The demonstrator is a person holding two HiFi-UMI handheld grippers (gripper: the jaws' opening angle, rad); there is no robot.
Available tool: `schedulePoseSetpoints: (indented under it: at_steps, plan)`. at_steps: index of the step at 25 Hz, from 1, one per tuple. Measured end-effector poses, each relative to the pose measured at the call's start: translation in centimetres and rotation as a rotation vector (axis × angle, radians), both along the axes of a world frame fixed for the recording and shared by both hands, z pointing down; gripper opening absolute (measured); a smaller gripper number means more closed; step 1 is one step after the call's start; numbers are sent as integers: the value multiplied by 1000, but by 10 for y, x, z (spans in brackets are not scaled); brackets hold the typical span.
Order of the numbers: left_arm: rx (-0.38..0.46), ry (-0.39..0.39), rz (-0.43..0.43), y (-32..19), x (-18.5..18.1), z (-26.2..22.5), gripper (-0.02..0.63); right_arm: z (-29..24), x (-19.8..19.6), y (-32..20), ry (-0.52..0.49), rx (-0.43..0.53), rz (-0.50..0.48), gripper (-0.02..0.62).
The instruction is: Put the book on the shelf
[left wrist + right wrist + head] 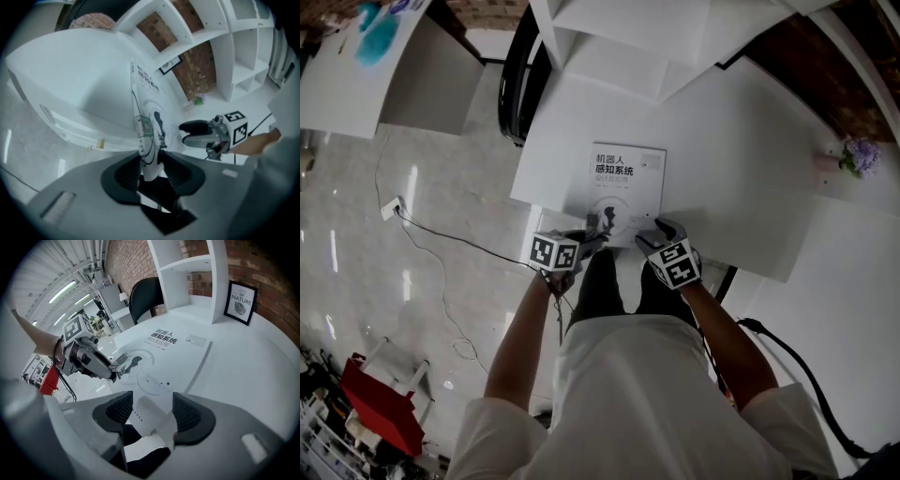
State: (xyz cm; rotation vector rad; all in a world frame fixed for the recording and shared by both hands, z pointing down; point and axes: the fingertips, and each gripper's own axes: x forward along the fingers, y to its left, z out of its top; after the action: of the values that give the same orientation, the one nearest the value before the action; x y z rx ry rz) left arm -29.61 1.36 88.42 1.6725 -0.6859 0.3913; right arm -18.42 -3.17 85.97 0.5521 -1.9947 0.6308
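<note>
**A:** Head view first, what's going on in there?

**B:** A person is standing over a white table [741, 141] with the book [623, 183] lying flat on it, cover up. The left gripper [593, 228] is sitting at the book's 7 o'clock corner and the right gripper [652, 225] at its 5 o'clock corner. The white shelf [628, 37] is sitting at 12 o'clock from the book. A black chair [516, 84] is showing at about 10, and some purple flowers [861, 156] are sitting well off at 3.

**A:** Ok, and the left gripper view?

**B:** There the book [147, 93] is running nearly edge-on, straight up toward 12 o'clock. Its near edge is filling the gap between the pads, so the left gripper [151, 166] is pinching the book with its jaws only a little way apart. The right gripper [183, 132] is poking in from 3 o'clock, and the shelf [243, 56] is standing at around 1 to 2.

**A:** Right gripper view?

**B:** Those jaws are standing roughly half open. The book's [168, 357] near corner is lying between them, but the pads of the right gripper [152, 413] aren't pressing on it, and a gap is showing on both sides. The left gripper [112, 376] is coming in at the book's edge from 10 o'clock. A framed print [240, 302] is standing on the table at 1 o'clock, beside a shelf upright.
</note>
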Motion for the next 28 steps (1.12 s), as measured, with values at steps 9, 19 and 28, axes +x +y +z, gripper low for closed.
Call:
schedulePoseSetpoints:
  at_steps: [9, 19, 28]
  plan:
    - [-41, 51, -31, 23, 5, -4, 124, -1, -9, 30, 12, -5, -82, 267]
    - [-51, 111, -24, 43, 9, -2, 214, -7, -20, 77, -27, -55, -186, 265]
    - [-107, 343, 49, 4, 36, 14, 324, -6, -18, 76, -73, -85, -163, 253]
